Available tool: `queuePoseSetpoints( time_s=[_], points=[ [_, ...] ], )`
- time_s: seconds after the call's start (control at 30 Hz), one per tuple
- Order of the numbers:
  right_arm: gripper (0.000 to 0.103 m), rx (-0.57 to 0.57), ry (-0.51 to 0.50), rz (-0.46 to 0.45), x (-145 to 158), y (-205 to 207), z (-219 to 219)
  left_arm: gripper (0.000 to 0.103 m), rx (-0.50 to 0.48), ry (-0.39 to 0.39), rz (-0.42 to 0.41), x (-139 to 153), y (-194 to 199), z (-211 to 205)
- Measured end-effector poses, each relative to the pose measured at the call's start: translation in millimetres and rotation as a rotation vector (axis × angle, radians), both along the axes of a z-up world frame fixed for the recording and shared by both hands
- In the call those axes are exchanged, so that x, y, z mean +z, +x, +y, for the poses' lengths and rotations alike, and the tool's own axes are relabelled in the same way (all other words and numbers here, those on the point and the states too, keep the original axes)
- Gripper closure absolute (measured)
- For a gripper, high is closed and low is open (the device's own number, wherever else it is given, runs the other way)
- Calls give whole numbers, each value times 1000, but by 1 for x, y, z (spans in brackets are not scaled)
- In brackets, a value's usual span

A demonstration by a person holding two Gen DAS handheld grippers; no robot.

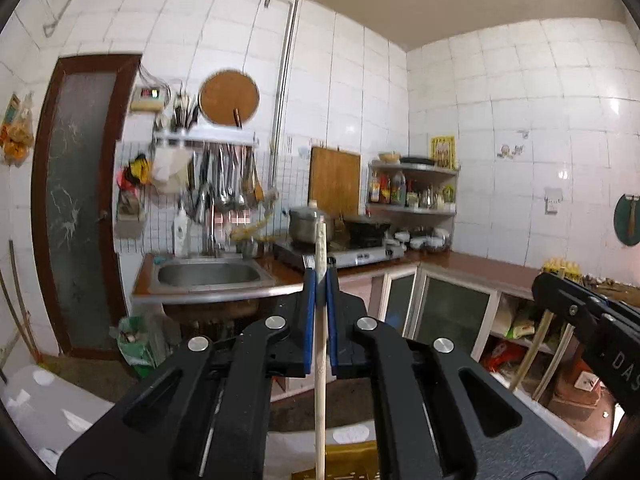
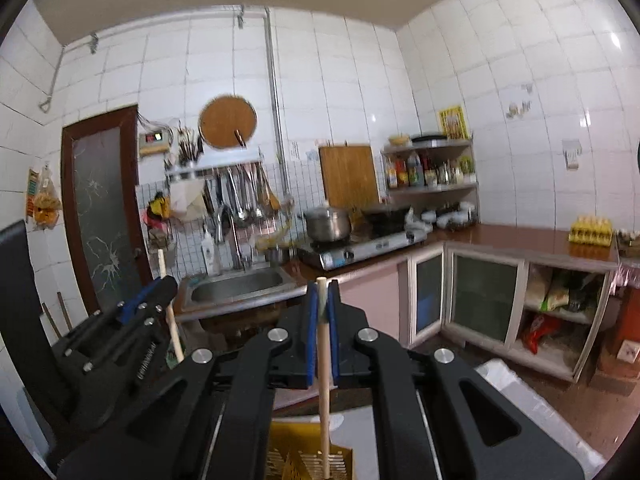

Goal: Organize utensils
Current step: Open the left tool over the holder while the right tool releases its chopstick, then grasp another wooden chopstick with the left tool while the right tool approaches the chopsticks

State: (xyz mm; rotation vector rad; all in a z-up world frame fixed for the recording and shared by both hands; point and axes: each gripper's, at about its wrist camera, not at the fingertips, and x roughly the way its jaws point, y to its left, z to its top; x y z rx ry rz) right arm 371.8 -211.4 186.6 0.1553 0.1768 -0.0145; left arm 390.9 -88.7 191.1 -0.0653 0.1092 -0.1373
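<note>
The desk (image 2: 520, 240) carries a gas stove (image 2: 360, 246), a steel pot (image 2: 328, 222) and an inset sink (image 2: 236, 282). A yellow slotted basket (image 2: 310, 460) sits below the right hand-held gripper (image 2: 322, 304), which is clamped on an upright wooden chopstick (image 2: 323, 380). The left hand-held gripper (image 1: 319, 284) is clamped on a second upright wooden stick (image 1: 320, 400), held in the air well away from the desk
</note>
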Motion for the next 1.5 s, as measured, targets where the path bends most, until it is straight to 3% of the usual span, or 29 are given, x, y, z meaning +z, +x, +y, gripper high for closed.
queuePoseSetpoints(
  time_s=[0.23,0.4,0.5,0.57,0.6,0.7,0.77,0.8,0.97,1.1,1.27,1.4,1.5],
  points=[
    [97,-9,-17,92,-56,15,-9,99,15,55,134,-68,30,-1],
    [97,-2,-24,151,-73,19,-13,97,56,62,165,-82,31,11],
    [96,-20,-37,173,-77,14,-14,75,69,51,180,-78,23,22],
    [96,-33,-27,190,-77,11,-18,52,87,54,169,-71,10,30],
    [92,-37,-18,188,-77,9,-20,47,96,61,166,-68,6,33],
    [45,-69,-5,178,-74,-6,-30,24,130,96,153,-57,-15,44],
    [44,-80,-10,174,-72,-17,-33,7,164,108,131,-50,-33,55],
    [44,-83,-7,182,-73,-23,-36,4,177,110,129,-48,-39,59],
    [36,-115,-30,195,-84,-54,-38,5,187,82,210,-49,-67,79],
    [34,-133,-56,231,-102,-74,-35,5,180,90,304,-65,-85,87],
    [34,-126,-66,320,-138,-95,-27,5,143,132,414,-97,-103,88],
    [34,-110,-81,404,-173,-105,-21,5,149,86,508,-131,-117,97],
    [34,-108,-77,480,-198,-107,-17,5,153,103,593,-154,-120,97]
  ],
)
